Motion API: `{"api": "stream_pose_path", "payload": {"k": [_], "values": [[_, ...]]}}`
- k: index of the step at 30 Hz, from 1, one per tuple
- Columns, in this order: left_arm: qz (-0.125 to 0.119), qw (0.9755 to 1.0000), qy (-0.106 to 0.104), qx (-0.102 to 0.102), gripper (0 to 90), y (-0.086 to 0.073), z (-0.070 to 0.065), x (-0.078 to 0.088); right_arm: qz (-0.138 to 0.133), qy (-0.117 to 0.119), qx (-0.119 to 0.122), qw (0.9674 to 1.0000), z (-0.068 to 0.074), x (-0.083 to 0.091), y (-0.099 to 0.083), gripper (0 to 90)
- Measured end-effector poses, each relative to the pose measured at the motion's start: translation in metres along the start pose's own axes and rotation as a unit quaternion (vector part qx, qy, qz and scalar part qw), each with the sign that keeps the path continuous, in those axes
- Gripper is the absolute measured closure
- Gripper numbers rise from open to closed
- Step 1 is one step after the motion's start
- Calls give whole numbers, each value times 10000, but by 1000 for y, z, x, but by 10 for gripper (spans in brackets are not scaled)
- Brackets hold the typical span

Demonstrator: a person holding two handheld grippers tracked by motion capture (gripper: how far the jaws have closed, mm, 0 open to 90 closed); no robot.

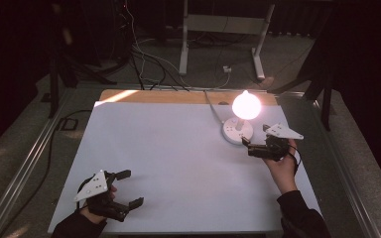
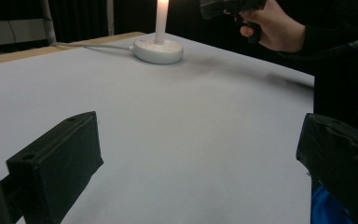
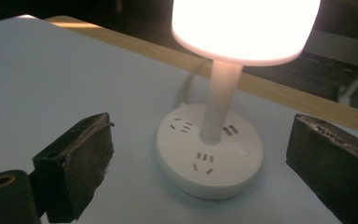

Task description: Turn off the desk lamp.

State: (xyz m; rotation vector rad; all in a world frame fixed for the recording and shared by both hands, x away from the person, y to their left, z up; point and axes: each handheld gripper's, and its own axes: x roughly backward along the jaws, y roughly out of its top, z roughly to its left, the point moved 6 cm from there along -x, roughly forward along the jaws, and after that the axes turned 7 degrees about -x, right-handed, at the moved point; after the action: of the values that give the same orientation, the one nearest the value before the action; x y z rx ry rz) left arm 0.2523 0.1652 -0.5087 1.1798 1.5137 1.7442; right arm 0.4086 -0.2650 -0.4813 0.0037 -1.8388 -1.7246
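A lit lamp with a glowing round shade (image 1: pixel 246 105) stands on a white round base (image 1: pixel 237 131) at the back right of the white table top (image 1: pixel 168 158). The base (image 3: pixel 209 154) carries several socket slots around a thin white stem (image 3: pixel 219 98). My right gripper (image 1: pixel 248 148) hovers just right of the base and points at it. Its jaws stand open in the right gripper view (image 3: pixel 200 163), one on each side of the base and clear of it. At the front left, my left gripper (image 1: pixel 135 187) is open with bare table between its jaws (image 2: pixel 200 154).
The lamp's white cable (image 1: pixel 211 104) runs off the back over the wooden table edge (image 1: pixel 178 96). Beyond it, a white desk frame (image 1: pixel 223 29) and loose cables (image 1: pixel 144 64) sit on the dark floor. Metal rails (image 1: pixel 25 168) flank the table.
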Motion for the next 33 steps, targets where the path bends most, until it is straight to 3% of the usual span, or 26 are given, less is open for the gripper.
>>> {"api": "stream_pose_path", "payload": {"k": [3, 12, 14, 24, 33], "values": [[3, 10000, 0, 4, 6, 0, 0, 0, 56, -195, -162, 9997, -7, -8, -2, 160], [-17, 10000, 2, 32, 6, 0, 1, 1, 129, -564, -276, 9979, -24, -22, -2, 472], [-25, 10000, 1, 33, 6, 0, 1, 1, 208, -670, -256, 9972, -26, -24, -2, 513], [-17, 10000, -17, 42, 6, 0, 1, 0, 261, -925, -690, 9930, -37, -38, -3, 581], [-55, 10000, -44, 60, 6, 0, 1, 0, 372, -1182, -884, 9883, -41, -51, -9, 789]]}}
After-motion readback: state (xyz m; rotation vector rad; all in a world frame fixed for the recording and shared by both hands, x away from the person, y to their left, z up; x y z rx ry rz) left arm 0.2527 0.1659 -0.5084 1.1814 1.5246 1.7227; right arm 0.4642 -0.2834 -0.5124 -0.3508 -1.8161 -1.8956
